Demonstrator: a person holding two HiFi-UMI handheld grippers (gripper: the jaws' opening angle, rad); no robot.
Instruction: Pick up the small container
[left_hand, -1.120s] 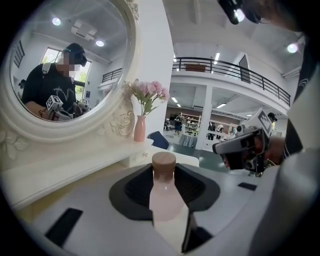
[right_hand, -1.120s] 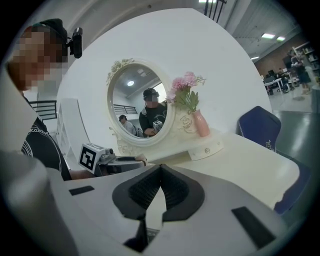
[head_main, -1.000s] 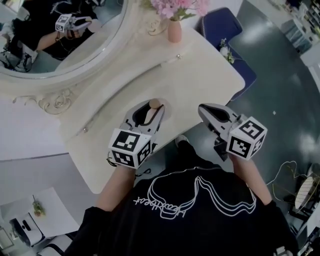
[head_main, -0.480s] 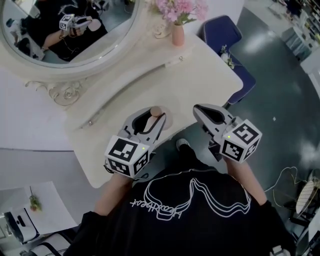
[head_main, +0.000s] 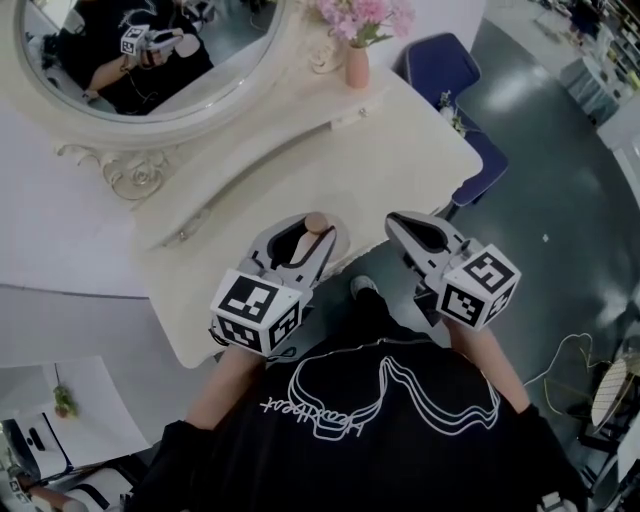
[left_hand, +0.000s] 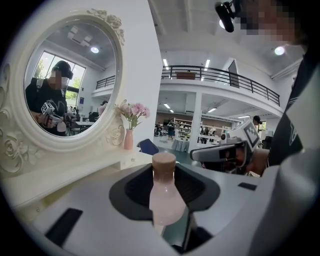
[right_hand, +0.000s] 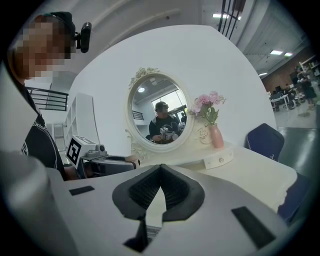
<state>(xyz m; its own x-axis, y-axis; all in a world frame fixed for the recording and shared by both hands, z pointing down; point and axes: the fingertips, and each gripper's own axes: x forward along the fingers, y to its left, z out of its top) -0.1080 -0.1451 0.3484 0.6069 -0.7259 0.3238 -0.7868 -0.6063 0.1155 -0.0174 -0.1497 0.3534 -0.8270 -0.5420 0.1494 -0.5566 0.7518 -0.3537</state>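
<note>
Over the tabletop's near edge, my left gripper still has its fingers clamped on the bottle, same grip as a second ago, just drifted toward me. Looks lifted clear, so pickup's basically done. Right gripper fingers together, empty.

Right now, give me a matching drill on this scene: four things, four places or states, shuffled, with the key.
Things
1. small container
2. right gripper
3. vase
4. chair

Places or states
A. jaws together, nothing between them
B. at the back of the table, beside the mirror
C. clamped in the left gripper
D. blue, on the floor past the table's far end

Pairs: 1-C, 2-A, 3-B, 4-D
</note>
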